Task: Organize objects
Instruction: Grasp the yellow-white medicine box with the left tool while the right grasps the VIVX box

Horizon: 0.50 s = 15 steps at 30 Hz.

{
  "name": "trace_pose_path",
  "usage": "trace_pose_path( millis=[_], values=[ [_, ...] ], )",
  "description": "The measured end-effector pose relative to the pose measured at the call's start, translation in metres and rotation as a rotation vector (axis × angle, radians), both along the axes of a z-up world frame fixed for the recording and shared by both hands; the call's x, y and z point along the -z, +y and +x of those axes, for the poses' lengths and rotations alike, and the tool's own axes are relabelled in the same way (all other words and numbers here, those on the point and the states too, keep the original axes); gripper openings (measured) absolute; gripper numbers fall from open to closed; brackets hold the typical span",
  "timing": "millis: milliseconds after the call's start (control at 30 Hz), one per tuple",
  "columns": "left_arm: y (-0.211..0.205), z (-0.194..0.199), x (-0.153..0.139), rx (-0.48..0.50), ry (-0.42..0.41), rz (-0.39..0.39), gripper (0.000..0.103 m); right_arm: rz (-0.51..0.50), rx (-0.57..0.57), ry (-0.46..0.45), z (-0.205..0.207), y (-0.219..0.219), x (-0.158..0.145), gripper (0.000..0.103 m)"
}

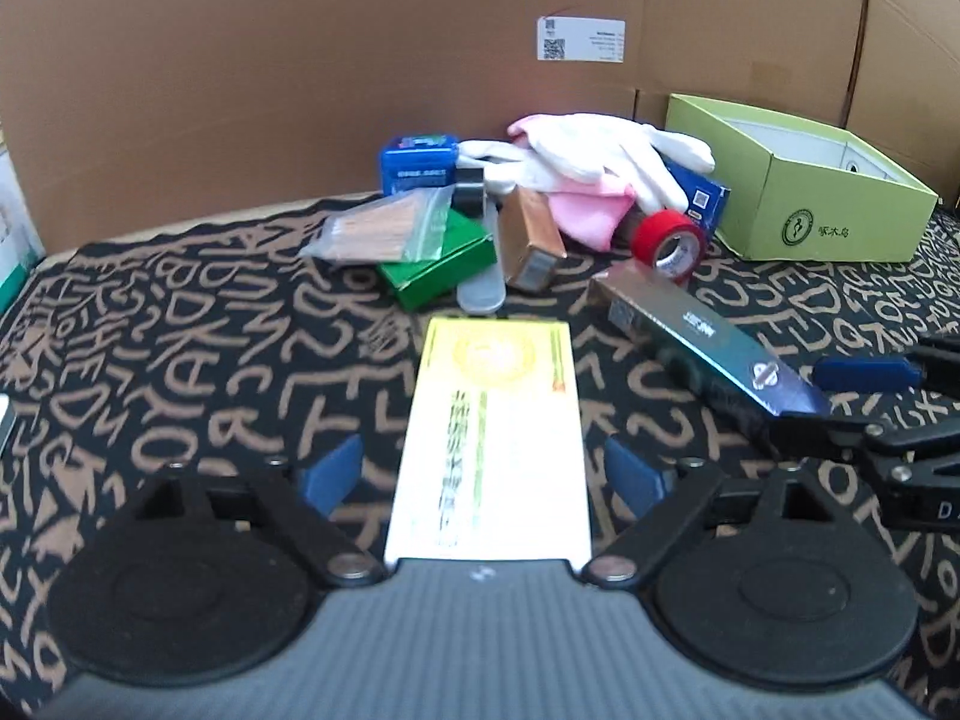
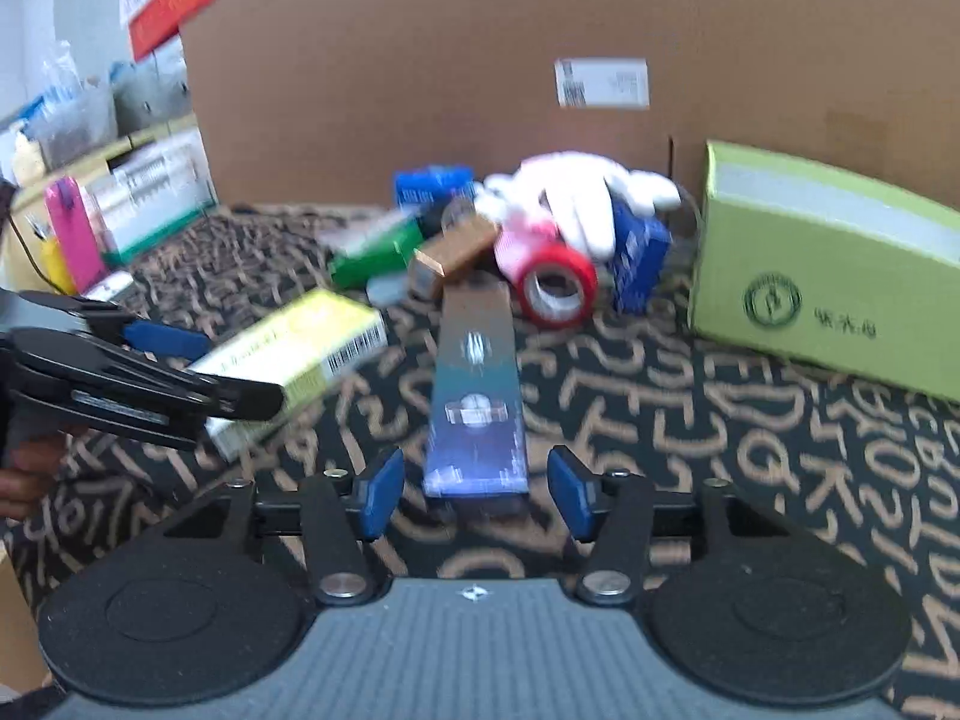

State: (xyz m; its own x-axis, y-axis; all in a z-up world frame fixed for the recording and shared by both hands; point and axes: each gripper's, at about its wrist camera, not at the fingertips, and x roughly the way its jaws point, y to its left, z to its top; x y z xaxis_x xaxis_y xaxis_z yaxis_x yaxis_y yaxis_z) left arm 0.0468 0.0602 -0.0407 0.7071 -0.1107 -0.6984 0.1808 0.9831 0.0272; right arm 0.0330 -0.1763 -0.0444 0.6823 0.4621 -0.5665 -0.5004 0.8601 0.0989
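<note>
A yellow-and-white carton (image 1: 492, 420) lies lengthwise between the fingers of my left gripper (image 1: 485, 471), with a gap showing at each blue pad, so the gripper is open. The right wrist view shows the same carton (image 2: 294, 354) blurred at the left. A long dark blue box (image 2: 477, 396) points away from my right gripper (image 2: 476, 491). Its near end sits between the pads, untouched, and this gripper is open too. In the left wrist view the long box (image 1: 708, 348) runs toward the right gripper (image 1: 822, 399).
An open green shoebox (image 1: 828, 198) stands at the back right. A pile sits against the cardboard wall (image 1: 300, 90): red tape (image 1: 669, 237), white gloves (image 1: 588, 156), a green flat box (image 1: 438, 264), a brown box (image 1: 528, 234) and a blue tin (image 1: 417, 165). A lettered cloth (image 1: 180, 330) covers the table.
</note>
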Motion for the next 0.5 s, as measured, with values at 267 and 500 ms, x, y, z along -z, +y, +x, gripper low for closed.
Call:
trace_pose_path(
  millis=[267,500],
  values=[
    [-0.014,0.011,0.01,0.021,0.033,0.077,0.077,-0.069,0.008,-0.036,0.029,0.023,0.001,0.057],
    [-0.023,0.017,0.012,0.025,0.023,0.114,0.08,-0.061,-0.01,-0.024,0.04,0.034,0.003,0.056]
  ],
)
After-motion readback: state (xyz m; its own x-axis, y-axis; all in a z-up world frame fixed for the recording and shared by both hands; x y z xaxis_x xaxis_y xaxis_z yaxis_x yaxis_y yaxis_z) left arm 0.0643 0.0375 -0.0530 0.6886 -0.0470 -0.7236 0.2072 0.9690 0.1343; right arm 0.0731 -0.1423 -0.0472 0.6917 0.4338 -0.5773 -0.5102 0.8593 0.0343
